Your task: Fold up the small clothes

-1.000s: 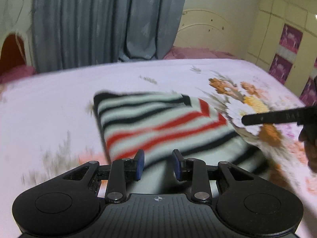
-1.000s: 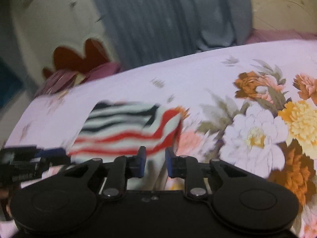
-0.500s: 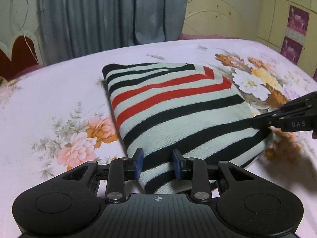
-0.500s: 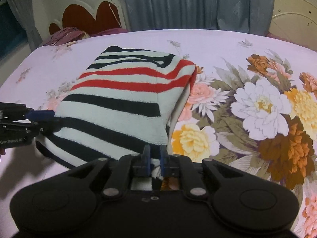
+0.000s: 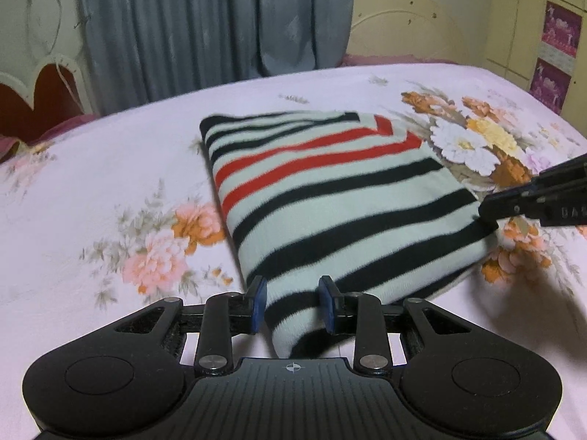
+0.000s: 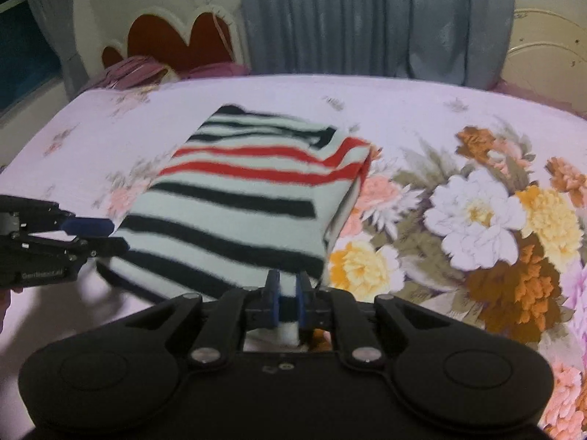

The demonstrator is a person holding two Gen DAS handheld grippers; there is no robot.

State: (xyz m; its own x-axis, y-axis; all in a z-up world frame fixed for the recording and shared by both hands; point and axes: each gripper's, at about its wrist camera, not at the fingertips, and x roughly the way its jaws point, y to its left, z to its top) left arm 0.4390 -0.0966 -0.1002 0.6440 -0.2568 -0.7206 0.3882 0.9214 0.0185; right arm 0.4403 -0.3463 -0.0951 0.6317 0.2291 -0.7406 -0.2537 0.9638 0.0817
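The folded striped sweater (image 5: 330, 198) is lying on the floral bedsheet (image 5: 110, 168), filling the middle of both wrist views, its black, red and pale bands running across the frame and its long axis stretching away from the near edge toward the grey curtain (image 5: 212, 25) at the top.

In the left wrist view, the left gripper (image 5: 292, 302) is sitting at the bottom centre, and the sweater's near corner is poking down between its blue pads (image 5: 259, 302). The right-hand pad is touching the knit; the left-hand pad seems to be standing just clear of it, so whether this is a true pinch I cannot tell.

In the right wrist view, the right gripper (image 6: 287, 302) is sitting at the bottom centre with its jaws drawn almost together, clenching a thin fold of the sweater's other near corner between its blue pads (image 6: 299, 302). Its black fingers are also showing at the right edge of the left wrist view, touching the sweater's right-hand corner.

So both grippers are working the same near edge, one at each corner, and the rest of the garment is lying straight ahead of the fingers. Judging from that, the coming fold is likely turning on carrying this near edge away, along the long axis, toward the far edge with the red stripes. The right gripper looks the more firmly seated.
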